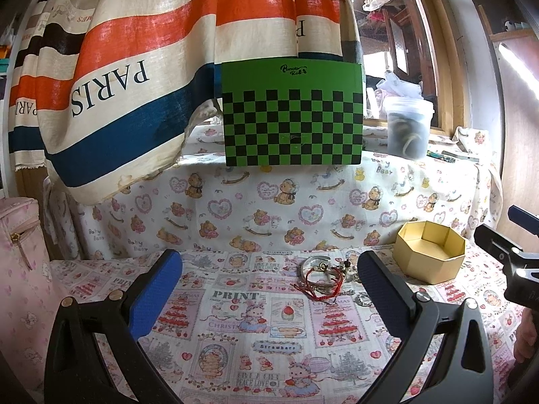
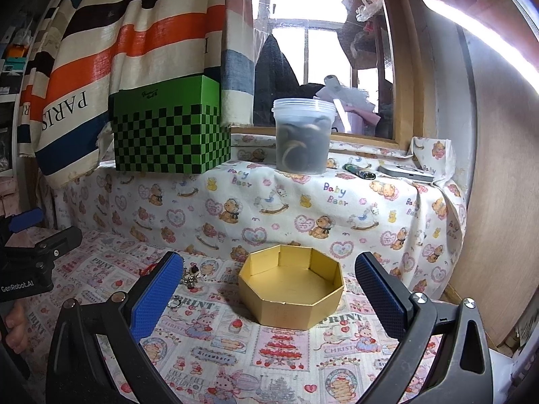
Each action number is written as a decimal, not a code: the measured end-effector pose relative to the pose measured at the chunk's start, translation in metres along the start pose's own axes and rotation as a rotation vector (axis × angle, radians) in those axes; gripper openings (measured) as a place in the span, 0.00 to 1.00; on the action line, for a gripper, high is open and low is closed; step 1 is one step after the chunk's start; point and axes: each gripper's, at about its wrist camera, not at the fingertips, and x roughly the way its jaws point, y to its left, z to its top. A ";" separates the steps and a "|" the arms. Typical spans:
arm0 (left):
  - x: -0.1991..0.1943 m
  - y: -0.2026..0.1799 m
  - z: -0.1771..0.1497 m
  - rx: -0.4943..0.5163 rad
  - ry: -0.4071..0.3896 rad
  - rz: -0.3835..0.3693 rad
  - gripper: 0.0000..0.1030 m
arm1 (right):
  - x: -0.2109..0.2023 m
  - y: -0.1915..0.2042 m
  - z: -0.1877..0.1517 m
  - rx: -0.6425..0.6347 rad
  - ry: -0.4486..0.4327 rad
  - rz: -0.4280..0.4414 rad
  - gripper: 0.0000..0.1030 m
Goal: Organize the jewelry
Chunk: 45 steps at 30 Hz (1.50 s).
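A small heap of jewelry lies on the patterned cloth: a red cord bracelet, a silver bangle and small charms. My left gripper stands open just before it, nothing between its blue pads. An empty gold octagonal box sits to the right of the heap. In the right wrist view the gold box lies between the fingers of my open right gripper. A few pieces of jewelry and a small ring show beside its left pad; the rest is hidden behind it.
A green checkered box and a lidded plastic tub stand on the raised ledge behind. A striped curtain hangs at the left. A pink bag is at the far left. A lighter and a flat grey device lie on the ledge.
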 end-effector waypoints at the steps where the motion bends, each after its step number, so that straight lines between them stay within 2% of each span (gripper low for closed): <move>1: 0.000 0.000 0.000 0.002 -0.001 0.002 1.00 | 0.001 0.000 0.000 0.000 0.004 -0.008 1.00; 8: 0.000 0.000 0.000 0.002 0.002 0.007 1.00 | 0.001 0.003 0.000 -0.014 0.006 -0.015 1.00; 10: -0.002 -0.001 -0.001 0.003 -0.005 -0.027 1.00 | 0.001 0.003 0.000 -0.015 0.006 0.009 1.00; 12: -0.006 0.000 -0.001 -0.006 -0.022 -0.072 1.00 | 0.001 0.003 0.000 -0.012 0.007 -0.010 1.00; 14: -0.008 -0.001 0.000 -0.006 -0.031 -0.055 1.00 | 0.000 0.002 0.000 -0.005 0.003 -0.032 1.00; 24: -0.006 -0.002 0.000 -0.014 -0.010 -0.036 1.00 | -0.002 0.000 0.001 0.003 -0.003 -0.014 1.00; 30: -0.002 -0.001 -0.001 -0.017 0.002 -0.061 1.00 | -0.002 0.001 0.001 -0.009 0.001 -0.012 1.00; 34: 0.012 -0.002 0.009 -0.007 0.064 -0.060 1.00 | -0.002 0.004 0.000 -0.030 0.004 -0.008 1.00; 38: 0.029 0.005 0.034 -0.079 0.163 -0.090 1.00 | 0.002 0.000 0.001 -0.006 0.041 0.023 1.00; 40: 0.036 0.007 0.045 -0.095 0.196 -0.058 1.00 | 0.006 -0.005 0.002 0.018 0.062 0.040 0.94; 43: 0.044 0.006 0.053 -0.097 0.241 -0.065 1.00 | 0.013 -0.013 0.001 0.062 0.102 0.064 0.87; 45: 0.053 0.006 0.052 -0.104 0.286 -0.065 0.94 | 0.018 -0.019 0.000 0.103 0.134 0.090 0.81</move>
